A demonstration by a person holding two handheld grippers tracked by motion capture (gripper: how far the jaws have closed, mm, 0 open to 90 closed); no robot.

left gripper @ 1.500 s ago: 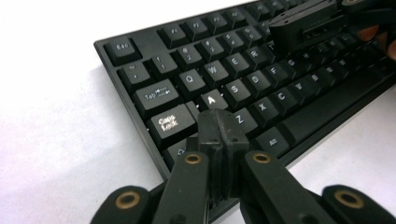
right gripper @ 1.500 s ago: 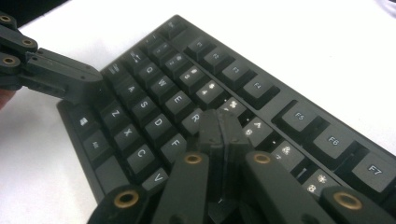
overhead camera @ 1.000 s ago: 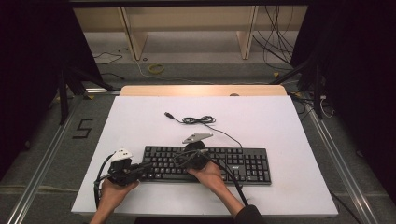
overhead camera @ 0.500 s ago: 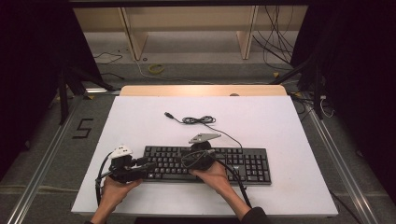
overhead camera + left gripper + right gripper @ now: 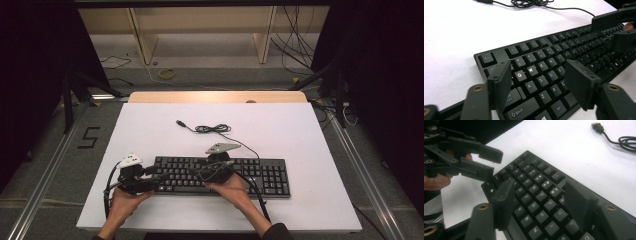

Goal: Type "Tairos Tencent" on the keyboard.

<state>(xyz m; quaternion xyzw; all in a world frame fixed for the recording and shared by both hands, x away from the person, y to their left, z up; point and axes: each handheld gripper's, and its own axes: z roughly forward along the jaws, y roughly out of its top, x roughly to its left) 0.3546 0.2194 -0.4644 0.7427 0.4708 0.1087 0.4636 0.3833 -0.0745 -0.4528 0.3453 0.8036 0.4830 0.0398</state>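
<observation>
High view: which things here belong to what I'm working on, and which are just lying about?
In the job:
keyboard
left tongs, open above its left end
right tongs, open above its middle keys

Lying about:
coiled cable with its plug
yellow ring on the floor

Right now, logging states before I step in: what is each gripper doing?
Left gripper: open, holding nothing, above the black plastic keyboard, jaws just opened.
Right gripper: open, holding nothing, jaws just opened.

Even overhead light brightens the white table (image 5: 300, 140) while its surroundings fall dark. Close-up jaws blur softly; shadows stay faint
</observation>
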